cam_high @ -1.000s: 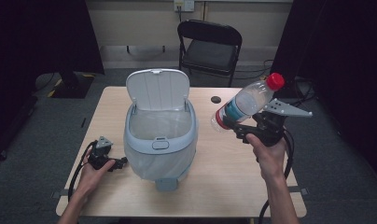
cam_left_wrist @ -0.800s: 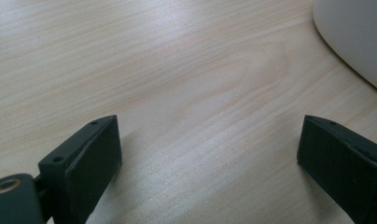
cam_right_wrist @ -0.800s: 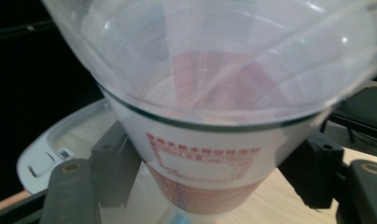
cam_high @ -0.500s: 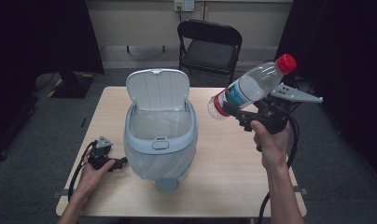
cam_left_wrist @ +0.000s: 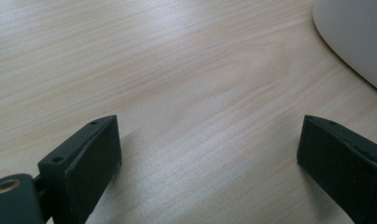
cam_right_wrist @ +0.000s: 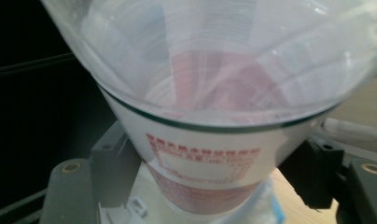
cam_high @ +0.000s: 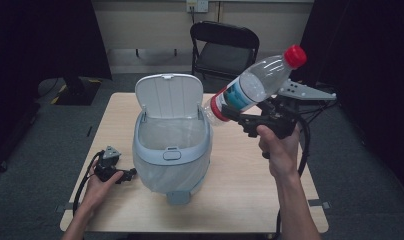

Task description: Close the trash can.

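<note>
A clear plastic bottle [cam_high: 252, 86] with a red cap and a blue, white and red label hangs tilted in the air, cap up to the right, base toward the bin. My right gripper [cam_high: 246, 118] is shut on its labelled middle; in the right gripper view the bottle [cam_right_wrist: 214, 107] sits pressed between both black jaws. A pale blue bin [cam_high: 171, 150] with a white liner stands mid-table, its lid raised at the back. My left gripper [cam_high: 131, 172] rests low on the table left of the bin, and the left gripper view has its jaws wide apart over bare wood, the gripper [cam_left_wrist: 207, 149] open.
The wooden table [cam_high: 240, 200] has free room in front of and right of the bin. A small dark round thing [cam_high: 229, 106] lies on the table behind the bottle. A black folding chair [cam_high: 222, 47] stands beyond the far edge. Dark curtains flank both sides.
My right hand has lifted the bottle higher, and the bottle now looms larger with its base nearer the bin's opening. The left hand has stayed where it was.
</note>
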